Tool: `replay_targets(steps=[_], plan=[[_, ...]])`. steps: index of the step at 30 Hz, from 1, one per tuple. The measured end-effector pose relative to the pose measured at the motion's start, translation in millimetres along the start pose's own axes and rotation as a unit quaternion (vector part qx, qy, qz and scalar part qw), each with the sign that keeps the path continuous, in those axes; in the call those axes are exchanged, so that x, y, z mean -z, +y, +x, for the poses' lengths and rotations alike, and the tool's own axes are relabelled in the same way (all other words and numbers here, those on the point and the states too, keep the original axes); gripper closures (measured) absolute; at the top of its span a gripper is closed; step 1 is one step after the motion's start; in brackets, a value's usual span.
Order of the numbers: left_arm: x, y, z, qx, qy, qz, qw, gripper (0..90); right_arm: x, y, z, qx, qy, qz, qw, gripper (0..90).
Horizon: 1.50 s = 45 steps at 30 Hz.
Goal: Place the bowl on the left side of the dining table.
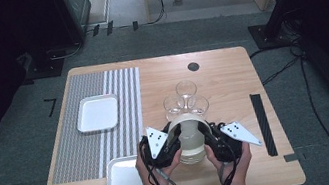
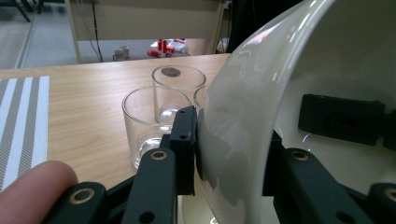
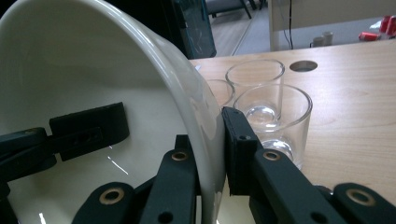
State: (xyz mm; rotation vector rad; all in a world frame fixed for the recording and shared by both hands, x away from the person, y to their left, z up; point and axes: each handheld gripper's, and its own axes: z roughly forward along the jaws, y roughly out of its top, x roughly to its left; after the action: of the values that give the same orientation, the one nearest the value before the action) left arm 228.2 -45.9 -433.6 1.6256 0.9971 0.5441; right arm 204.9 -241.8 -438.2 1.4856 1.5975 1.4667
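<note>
Two grippers clamped on one white bowl (image 1: 190, 136), near the front edge of the wooden table (image 1: 219, 70), a little right of its middle. Left gripper (image 1: 174, 136) gripping the bowl's left wall, one jaw outside and one inside; seen up close in the left gripper view, left gripper (image 2: 229, 144) with jaws pressed against the wall of the white bowl (image 2: 261, 107) from both sides. Right gripper (image 1: 206, 133) doing the same on the right wall; in the right gripper view, right gripper (image 3: 212, 149) pinching the rim of the white bowl (image 3: 93, 79), one jaw on the glossy inside, the other on the outside. Opposite jaw visible across the bowl's interior in each gripper view. Bowl tilted, mouth turned toward the far edge. Whether lifted off the table or resting on it, cannot tell.

Three clear glasses (image 1: 185, 100) clustered just beyond the bowl, toward the far edge, touching or nearly touching one another; also seen as glasses (image 2: 159, 112) and glasses (image 3: 266, 100) right behind the jaws. Striped placemat (image 1: 99, 123) along the left edge, a white tray (image 1: 98, 113) lying on it, and a second tray (image 1: 126, 182) at the front edge, overlapping the mat's front right corner. Round dark hole (image 1: 193, 66) near the far edge. Black strip (image 1: 262, 124) along the right edge.
</note>
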Motion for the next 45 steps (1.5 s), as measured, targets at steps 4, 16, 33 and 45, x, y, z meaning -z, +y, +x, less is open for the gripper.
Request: replay_targets(steps=[4,16,33,45], plan=[[1.1,1.4,3.2,0.011,-0.010,0.000,0.9999,76.6,-0.2,-0.3,-2.0,-0.007,0.005,-0.002,1.0000,82.7],[13.6,10.3,19.2,0.020,0.004,-0.031,0.9993,80.1,0.6,3.9,8.2,0.040,0.024,-0.008,0.9989,69.8],[18.9,17.5,38.6,0.030,0.020,-0.034,0.9987,80.6,6.2,14.3,9.7,0.061,0.045,-0.013,0.9970,44.0],[19.3,17.3,49.5,0.039,0.030,-0.031,0.9983,80.8,11.7,18.6,12.7,0.064,0.049,-0.017,0.9966,43.0]])
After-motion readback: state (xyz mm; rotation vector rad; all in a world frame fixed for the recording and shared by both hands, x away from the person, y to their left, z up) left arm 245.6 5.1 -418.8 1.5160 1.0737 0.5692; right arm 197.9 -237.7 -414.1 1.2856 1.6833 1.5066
